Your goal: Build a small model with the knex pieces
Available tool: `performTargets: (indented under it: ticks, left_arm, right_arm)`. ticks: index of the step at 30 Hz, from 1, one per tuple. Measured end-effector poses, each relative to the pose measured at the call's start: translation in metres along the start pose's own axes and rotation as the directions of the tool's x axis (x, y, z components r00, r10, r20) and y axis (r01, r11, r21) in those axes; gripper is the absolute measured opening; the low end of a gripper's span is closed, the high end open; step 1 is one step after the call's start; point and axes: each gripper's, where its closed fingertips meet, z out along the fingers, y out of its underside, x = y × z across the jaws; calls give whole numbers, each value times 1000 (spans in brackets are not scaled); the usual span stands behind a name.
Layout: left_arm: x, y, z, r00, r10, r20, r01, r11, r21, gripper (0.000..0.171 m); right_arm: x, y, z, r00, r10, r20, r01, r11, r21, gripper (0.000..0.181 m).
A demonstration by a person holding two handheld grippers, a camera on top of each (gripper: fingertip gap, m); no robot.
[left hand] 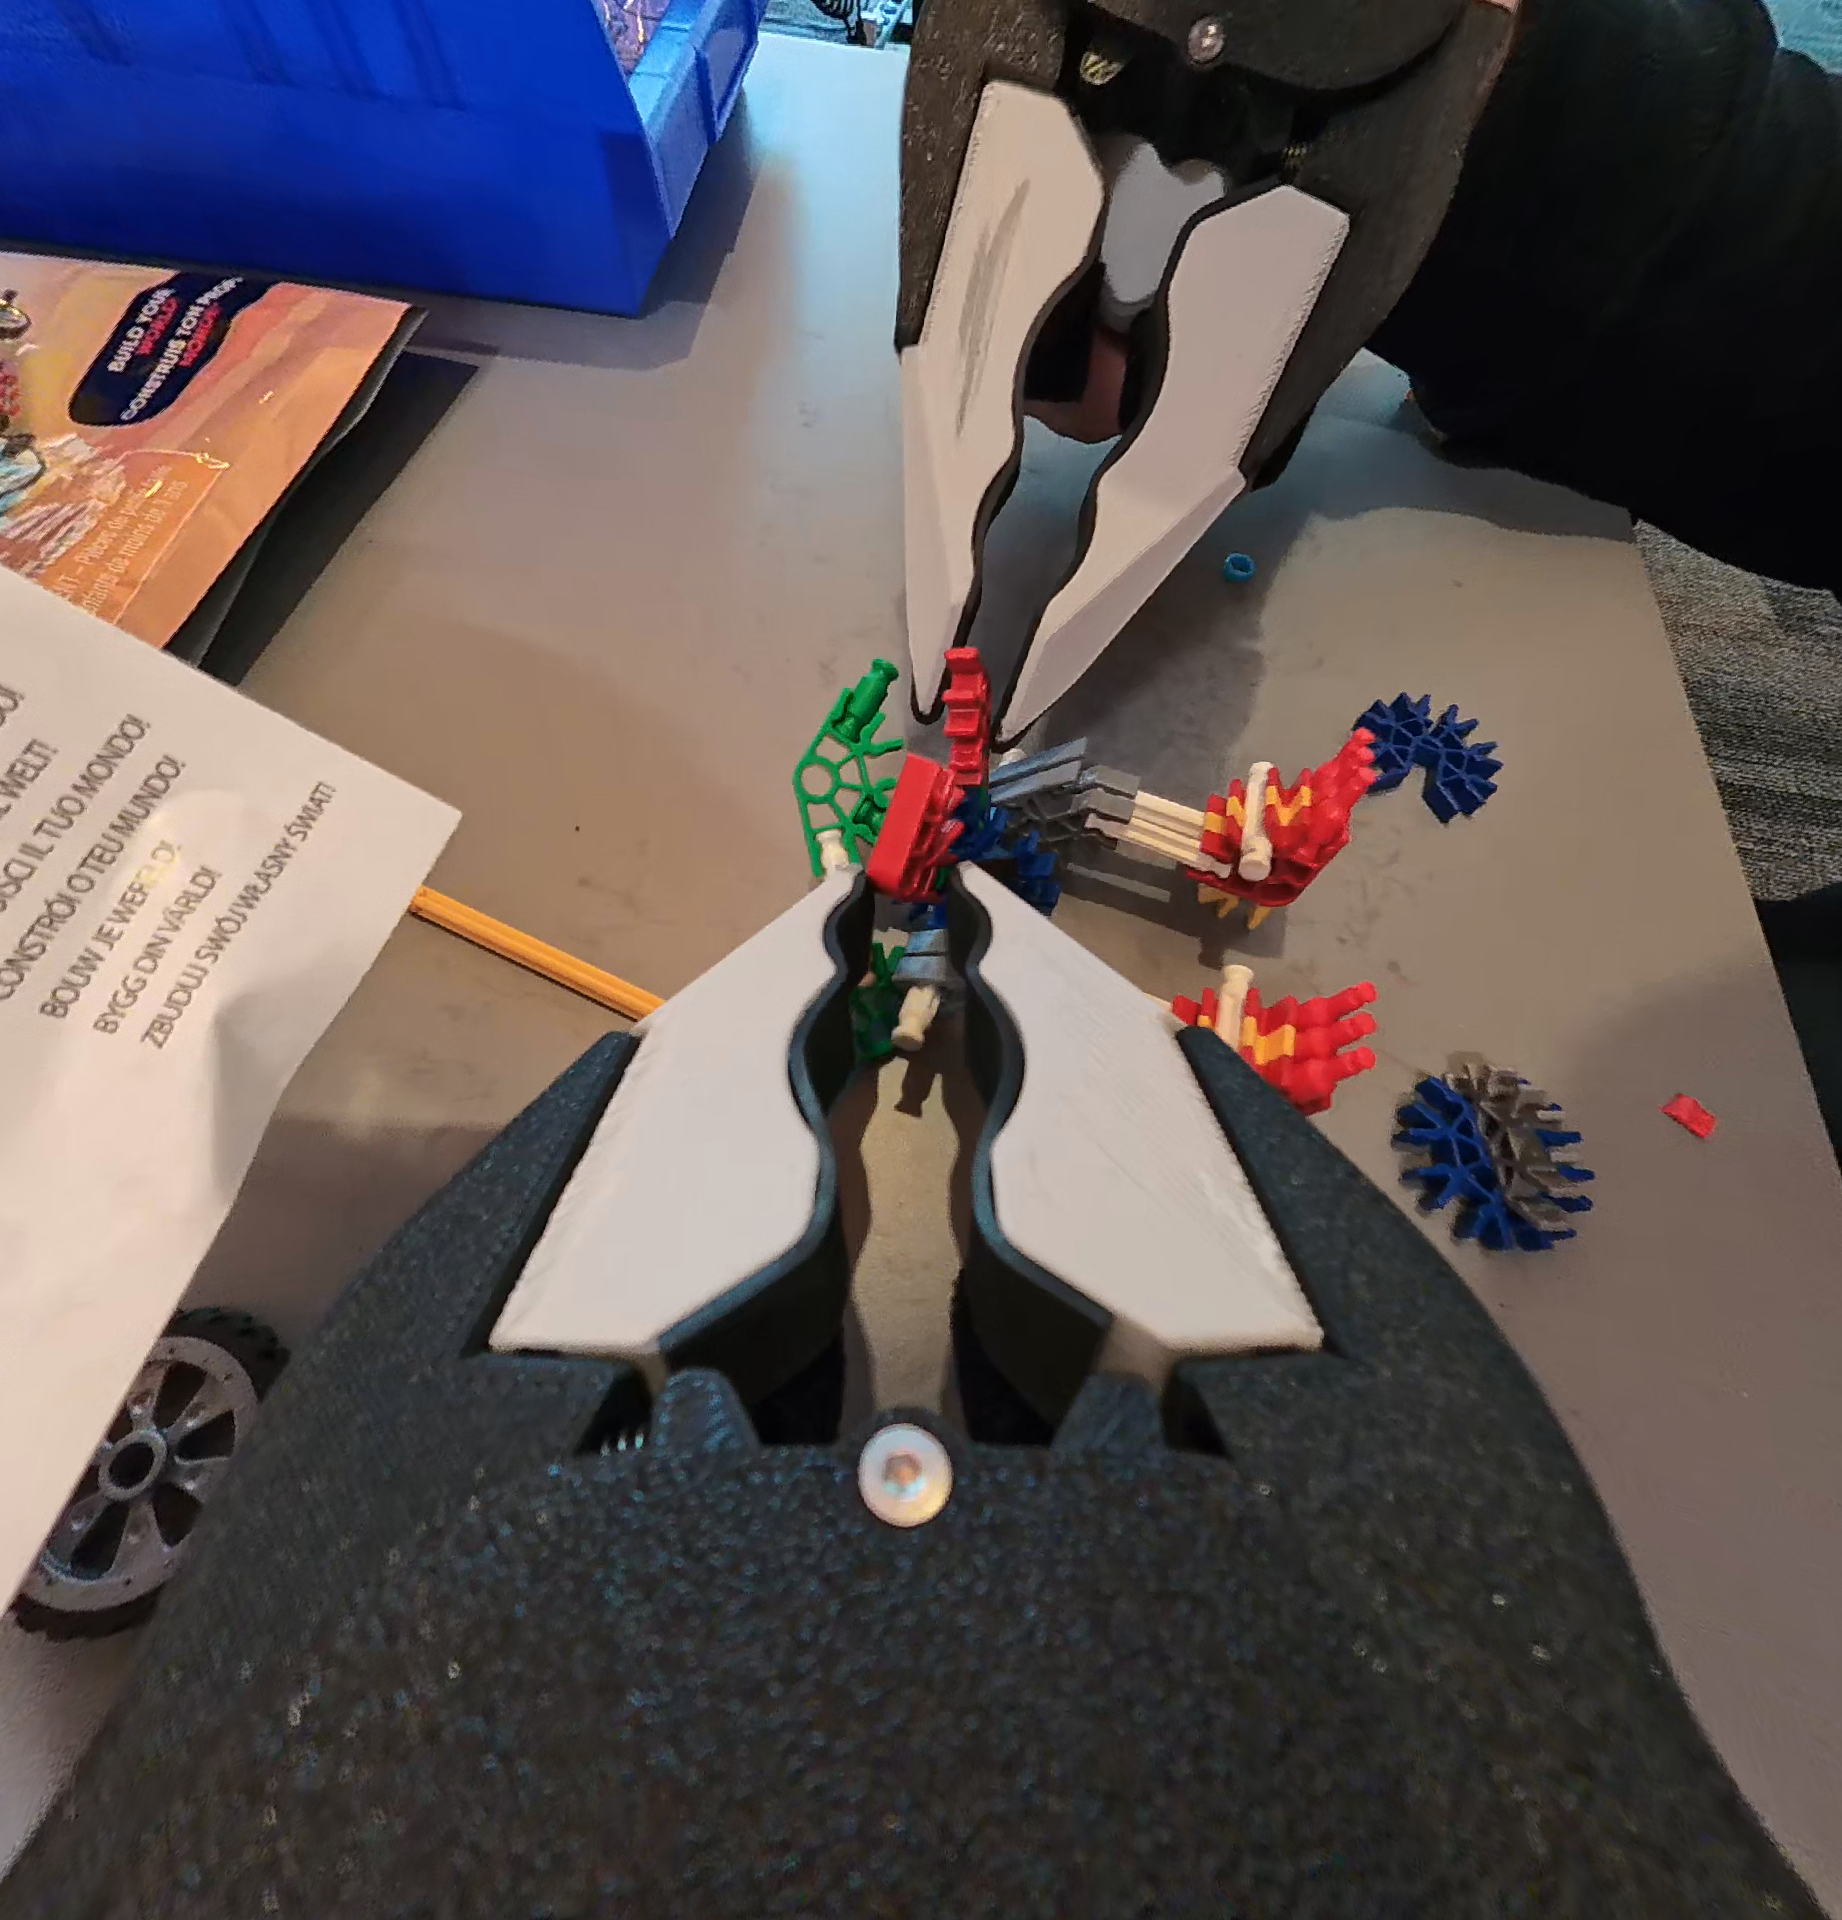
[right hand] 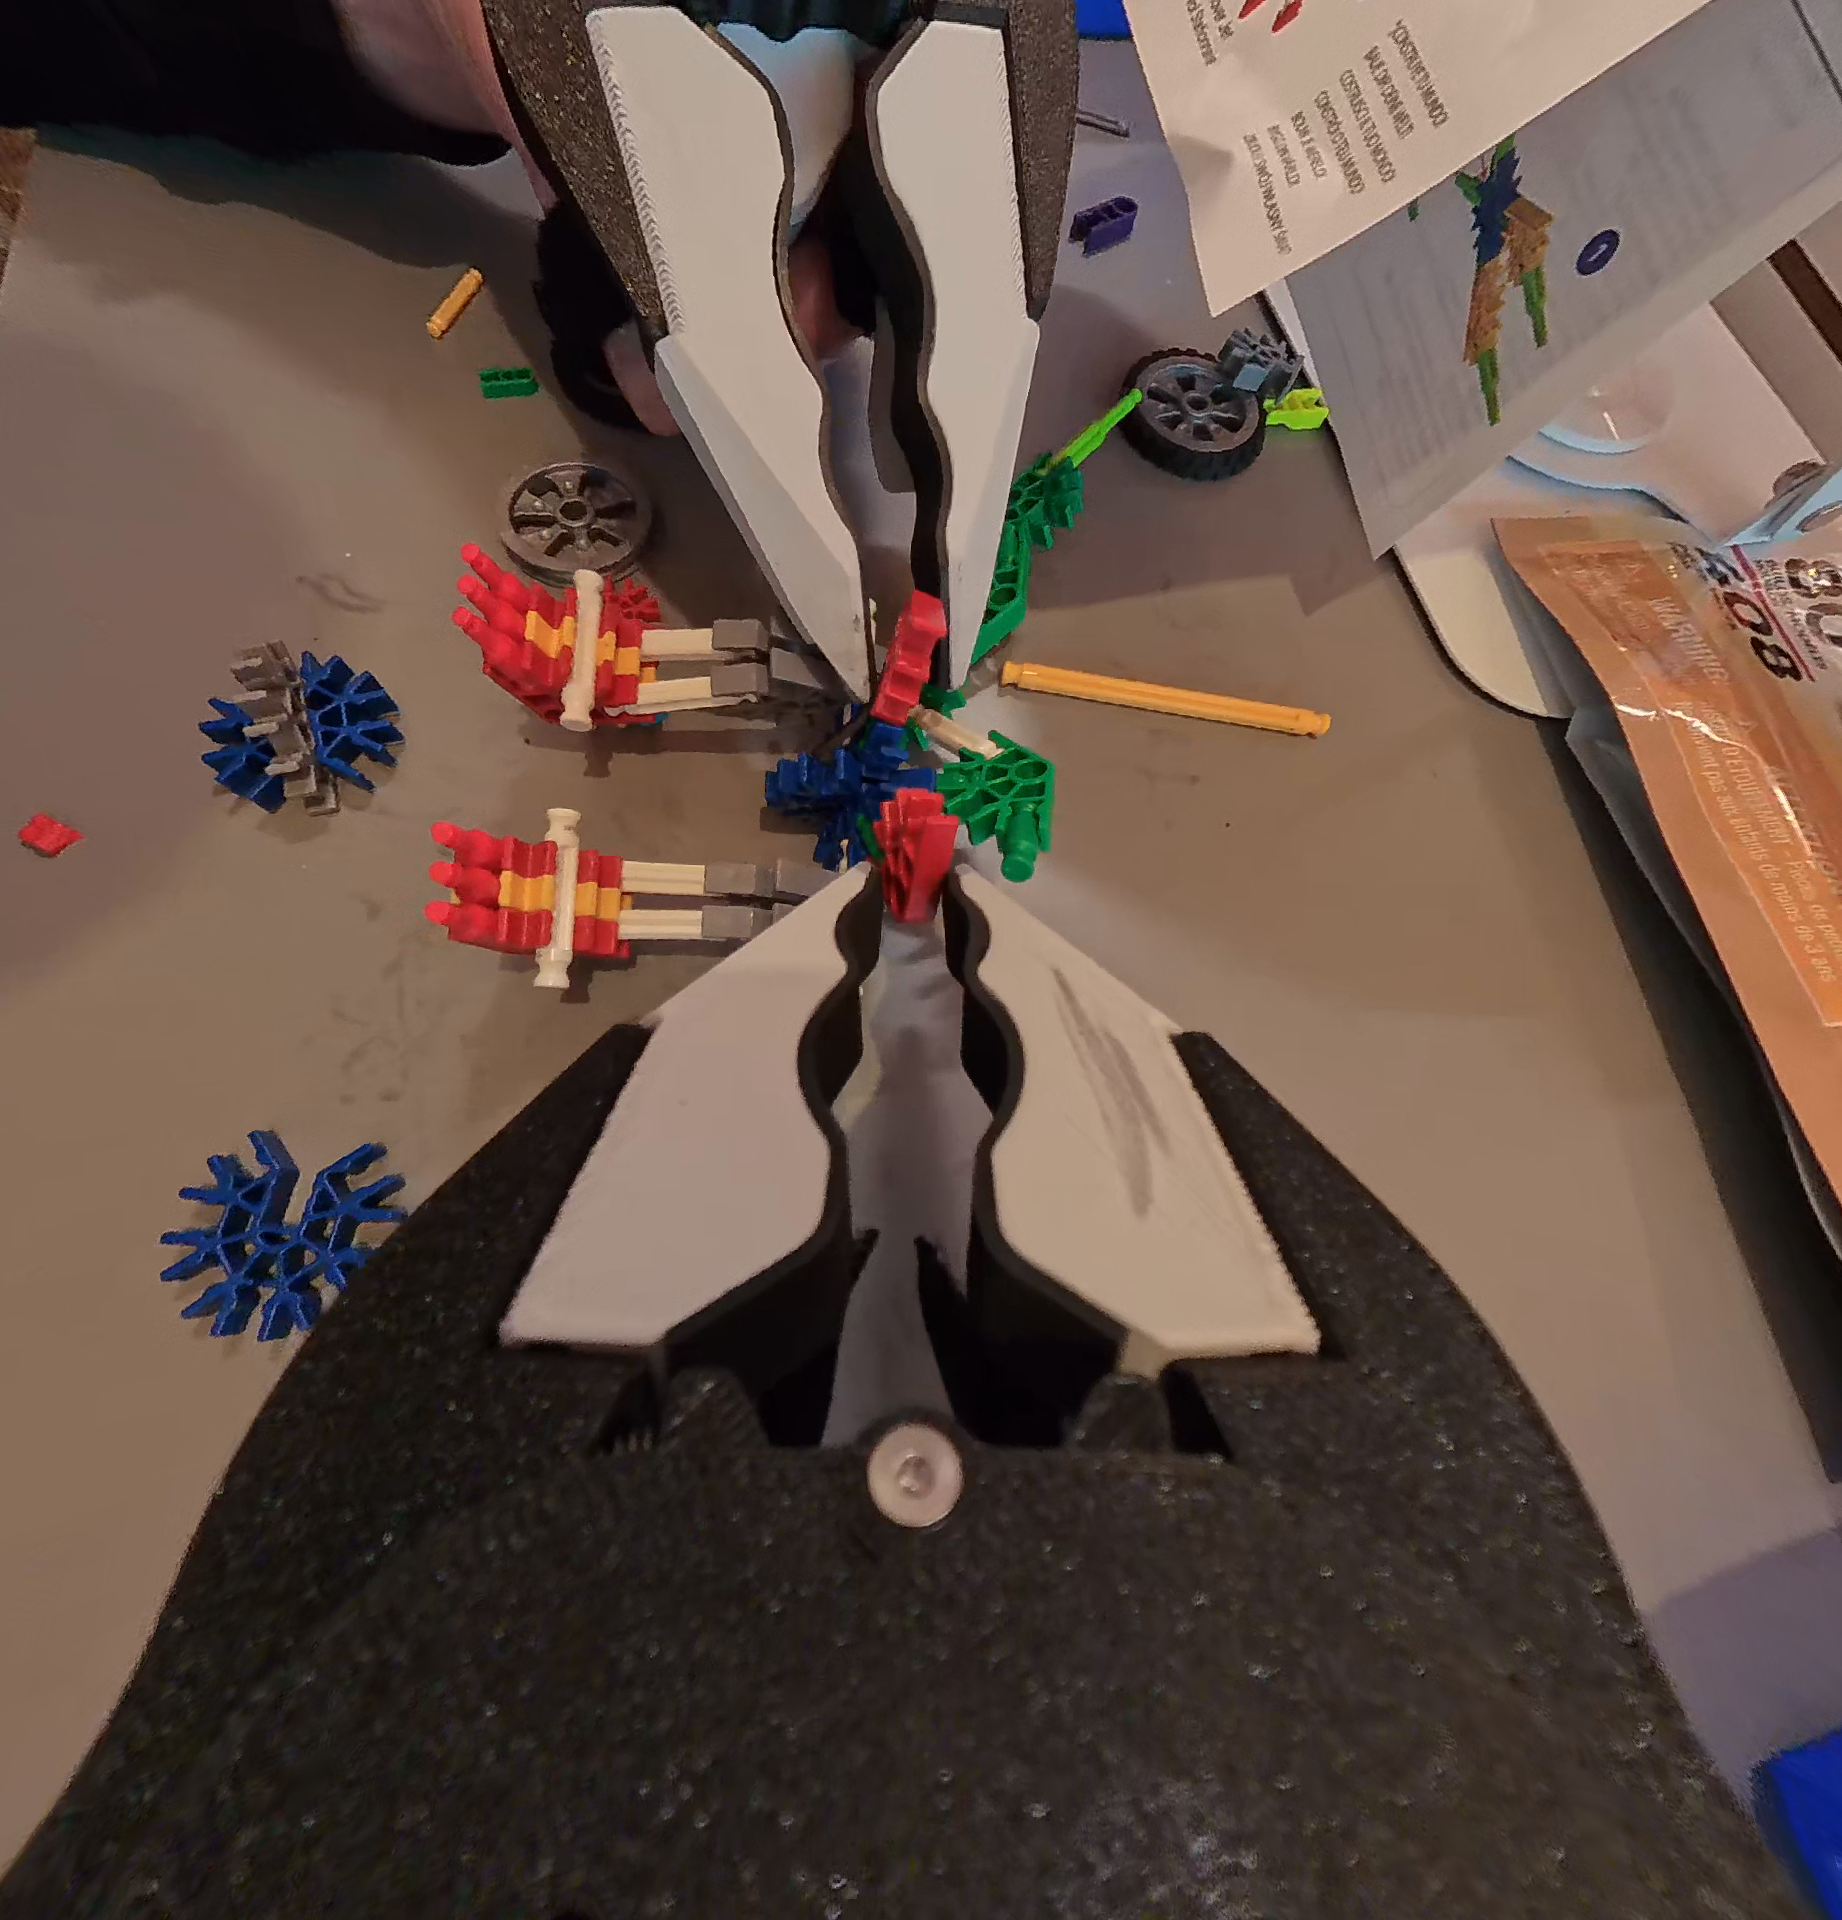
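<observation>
Spiky plastic model between tongs

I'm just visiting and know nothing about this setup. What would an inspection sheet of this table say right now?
Surface: grey tabletop, scuffed.
Job's things: small plastic construction-toy model of red, blue and green snap-together connectors.
Clutter: two red-and-yellow connector bundles with white rods, blue snowflake connectors, yellow rod, grey toy wheels, printed paper sheets, orange plastic bag, blue plastic bin.
Grippers: left hand-held gripper shut on a red connector of the model; right hand-held gripper shut on another.
Cables: nothing seen.
Surroundings: dark sleeve, carpet beyond the table edge.
</observation>
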Motion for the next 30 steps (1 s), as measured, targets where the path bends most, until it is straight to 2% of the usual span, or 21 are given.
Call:
performTargets:
  ticks: [6,13,16,24,30]
  left_arm:
    - [-6,-6,-1,999,-3,40,2,1000,31,13]
    - [-7,-4,3,999,2,53,-3,1000,16,13]
    - [-5,-3,4,999,10,49,-10,1000,8,13]
    - [-3,-3,4,997,47,60,-47,999,-5,12]
    - [3,-5,7,992,110,67,-109,994,-15,12]
  right_arm:
    - [3,-13,-7,998,-47,-48,50,998,49,8]
    - [4,-7,-5,995,-68,-67,69,998,12,8]
    - [3,-5,-6,999,-28,-39,28,999,22,9]
    - [16,-1,-8,991,136,-20,-135,990,44,44]
    - [7,1,4,995,101,6,-101,995,4,41]
